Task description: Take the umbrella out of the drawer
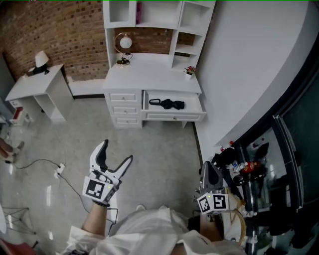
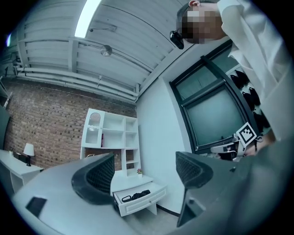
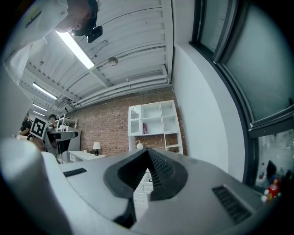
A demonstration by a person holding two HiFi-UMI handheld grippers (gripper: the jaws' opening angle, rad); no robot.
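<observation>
A black folded umbrella (image 1: 168,104) lies in the open drawer (image 1: 174,117) of a white desk (image 1: 149,74) across the room. The left gripper view shows the umbrella (image 2: 136,194) small and far off, low between the jaws. My left gripper (image 1: 117,150) hovers over the floor well short of the desk, its jaws spread wide and empty (image 2: 144,172). My right gripper (image 1: 207,167) is held low at the right, near the person's body. Its jaws meet at the tips with nothing between them (image 3: 148,155).
A white hutch (image 1: 154,15) tops the desk, with a round mirror (image 1: 124,42) and a small plant (image 1: 189,71) on it. A side table with a lamp (image 1: 37,82) stands left. A cable and power strip (image 1: 60,170) cross the floor. Dark clutter (image 1: 249,169) lines the right wall.
</observation>
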